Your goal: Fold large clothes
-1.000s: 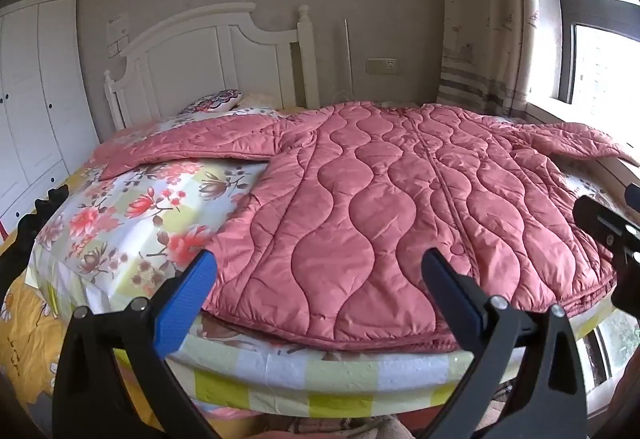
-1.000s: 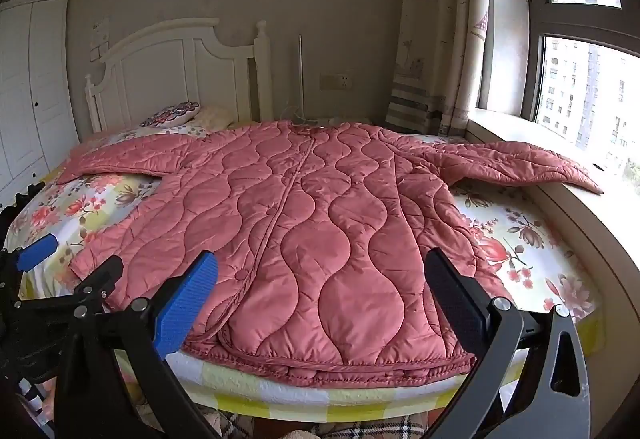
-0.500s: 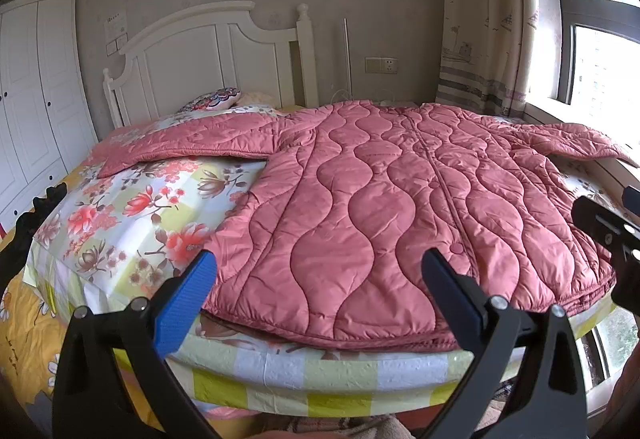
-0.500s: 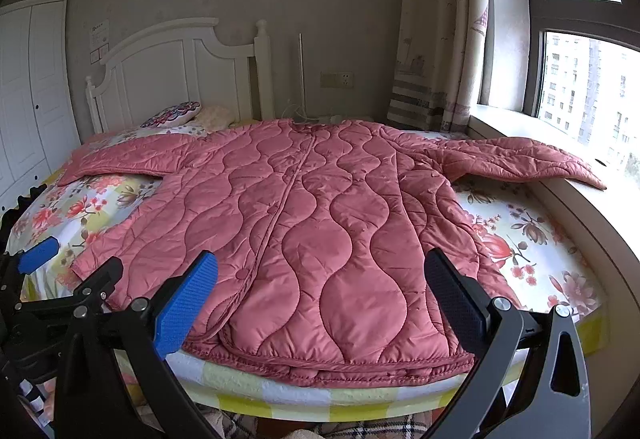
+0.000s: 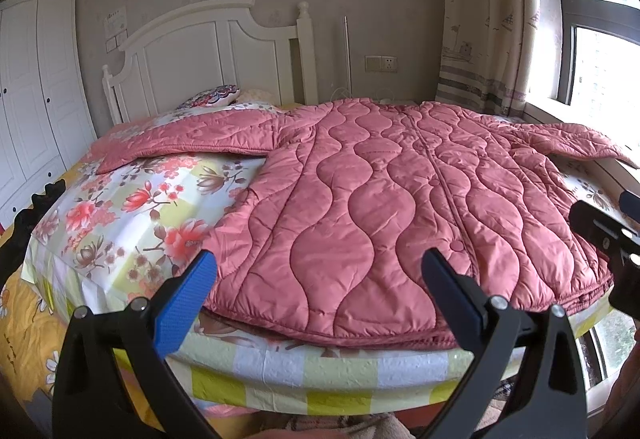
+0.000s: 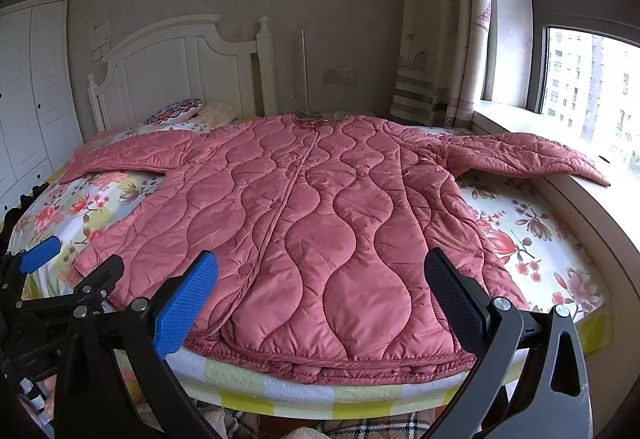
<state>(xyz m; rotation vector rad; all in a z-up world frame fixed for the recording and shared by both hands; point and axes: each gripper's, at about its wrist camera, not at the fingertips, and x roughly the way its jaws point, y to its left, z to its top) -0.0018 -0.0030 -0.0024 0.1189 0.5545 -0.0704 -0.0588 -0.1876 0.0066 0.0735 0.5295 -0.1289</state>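
Item: pink quilted coat (image 6: 312,223), long, wave-stitched, snap front closed; laid flat and face up on the bed, hem at the near edge, collar toward the far headboard; left sleeve (image 5: 188,139) spread across the bedding, right sleeve (image 6: 520,155) reaching onto the window sill (image 6: 532,127); no fold begun.

Tools: left gripper (image 5: 320,291) and right gripper (image 6: 324,291), both with jaws spread wide and empty, hovering just short of the hem.

Risks (judged): padded, slick fabric likely to slip from a shallow pinch; a grasp at the hem may take only the top layer, so that the coat splits open instead of folding; hem overhanging the near edge may drag the coat off the mattress; the sleeve on the sill may catch when pulled inward.

Surface: soft mattress under a floral sheet (image 5: 132,207); yielding, poor for pressing creases.

Room: white headboard (image 6: 180,67); patterned pillow (image 6: 176,109); white wardrobe (image 5: 36,87) at left; curtain (image 6: 440,39) and window (image 6: 588,71) at right; wall socket (image 5: 382,63).
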